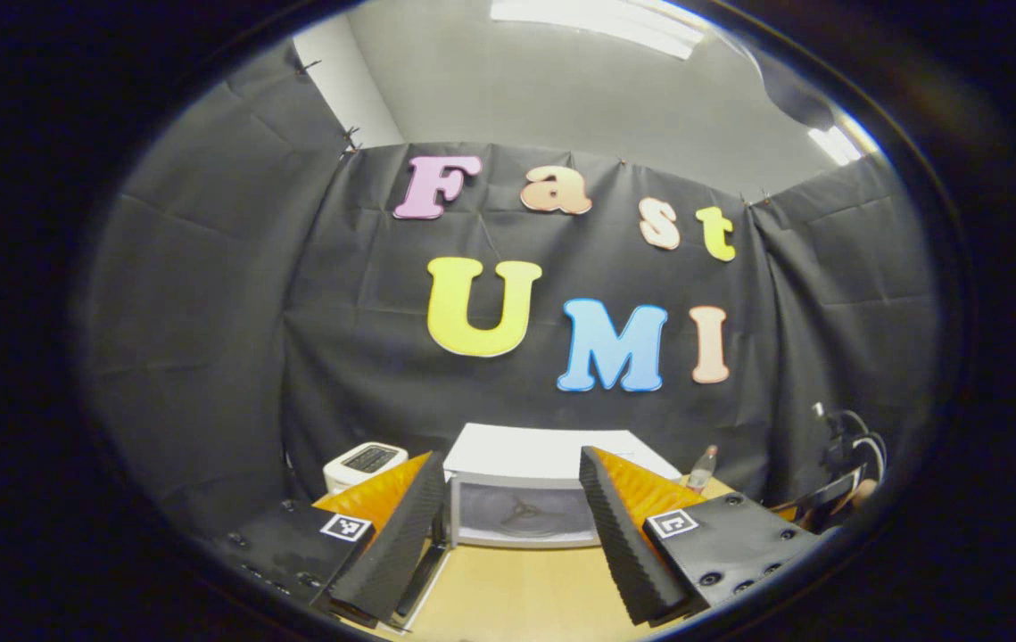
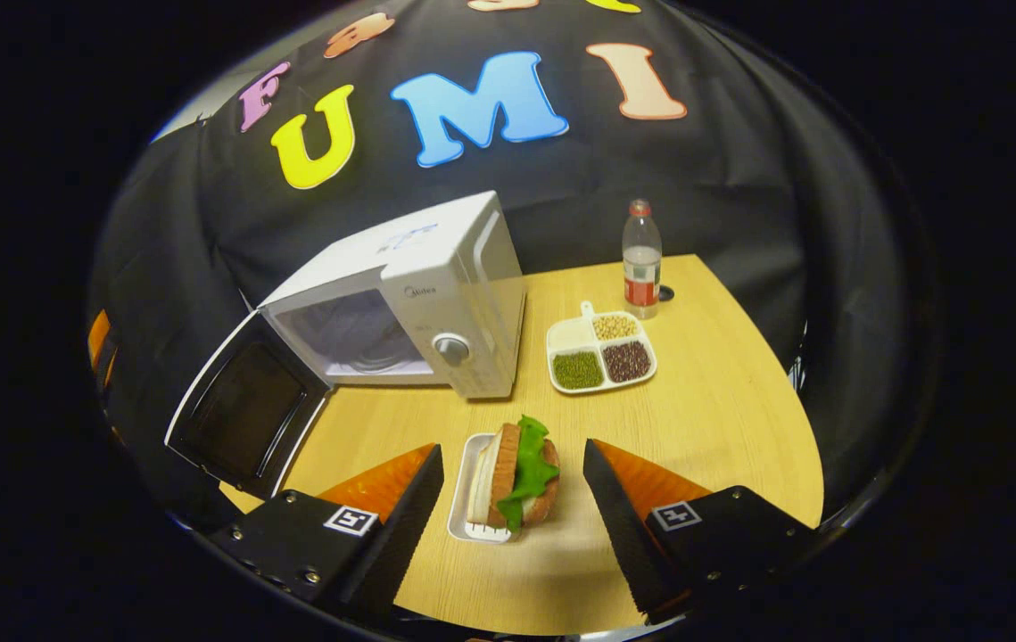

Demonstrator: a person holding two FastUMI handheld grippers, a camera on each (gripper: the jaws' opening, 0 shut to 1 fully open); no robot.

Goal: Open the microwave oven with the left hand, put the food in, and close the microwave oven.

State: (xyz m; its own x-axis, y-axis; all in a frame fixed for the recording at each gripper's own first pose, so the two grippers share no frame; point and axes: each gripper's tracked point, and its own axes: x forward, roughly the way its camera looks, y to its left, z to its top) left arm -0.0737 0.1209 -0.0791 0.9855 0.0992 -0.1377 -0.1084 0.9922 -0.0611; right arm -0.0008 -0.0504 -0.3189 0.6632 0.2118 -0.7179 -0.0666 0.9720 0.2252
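Observation:
The white microwave (image 2: 418, 303) stands on the wooden table (image 2: 722, 401) with its door (image 2: 244, 415) swung wide open to the left, and the cavity shows bare. A sandwich (image 2: 516, 473) with green lettuce rests on a small white tray (image 2: 463, 508) in front of it. My right gripper (image 2: 512, 450) is open, one finger on each side of the sandwich and neither touching it. My left gripper (image 1: 509, 459) is open and holds nothing. It faces the open microwave (image 1: 521, 504), whose turntable shows, with the door's edge (image 1: 423, 580) beside its left finger.
A divided plate (image 2: 601, 352) of beans and grains lies right of the microwave, with a water bottle (image 2: 641, 259) behind it. A small white appliance (image 1: 365, 462) sits left of the microwave. Cables and equipment (image 1: 842, 464) stand at the far right.

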